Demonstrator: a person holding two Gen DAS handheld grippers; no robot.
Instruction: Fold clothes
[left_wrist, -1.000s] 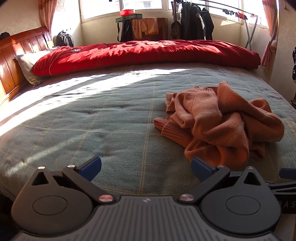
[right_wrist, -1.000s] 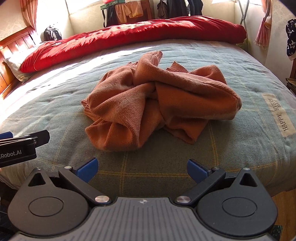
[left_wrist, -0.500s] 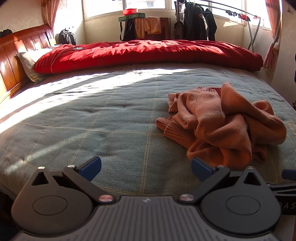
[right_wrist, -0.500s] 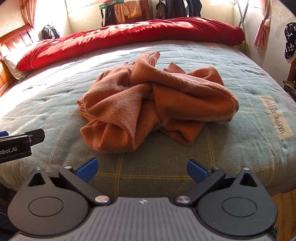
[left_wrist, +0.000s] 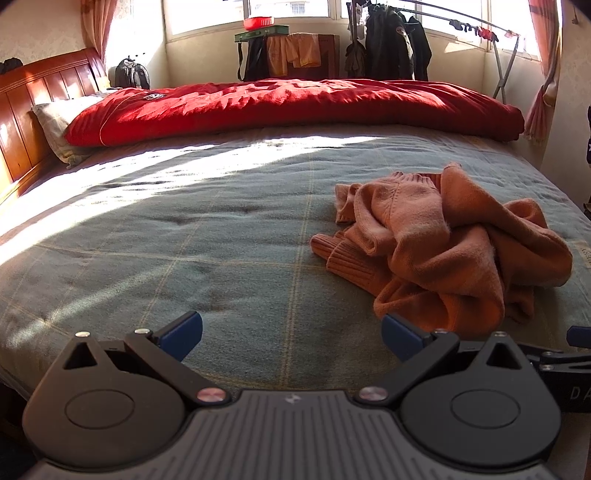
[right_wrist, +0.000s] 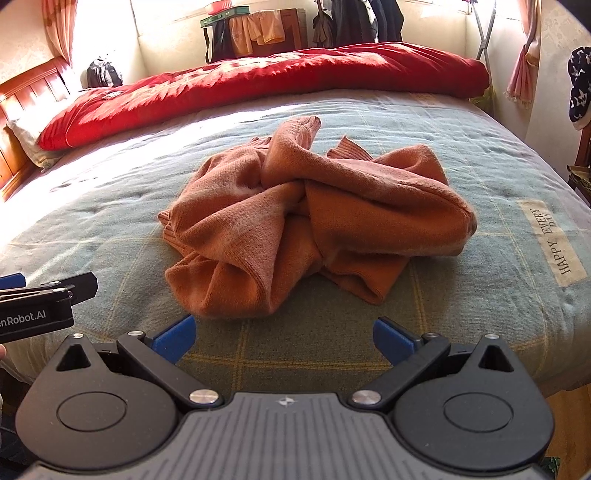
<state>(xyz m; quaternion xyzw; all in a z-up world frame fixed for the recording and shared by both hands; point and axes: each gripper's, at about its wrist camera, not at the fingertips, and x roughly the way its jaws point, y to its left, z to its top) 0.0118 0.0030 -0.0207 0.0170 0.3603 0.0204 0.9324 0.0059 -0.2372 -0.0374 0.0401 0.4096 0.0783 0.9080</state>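
A crumpled orange sweater lies in a heap on the grey-green bedspread; it also shows at the right of the left wrist view, ribbed cuffs toward the left. My right gripper is open and empty, just short of the sweater's near edge. My left gripper is open and empty over the bedspread, left of the sweater. The left gripper's side shows at the left edge of the right wrist view.
A red duvet lies rolled across the far side of the bed. A wooden headboard and pillow are at far left. A clothes rack with jackets stands by the window. The bed's near edge is just below both grippers.
Both grippers have shifted slightly; the sweater sits a little farther right in the right wrist view and the views tilted a bit. The sweater has not moved. Both jaws stay open.
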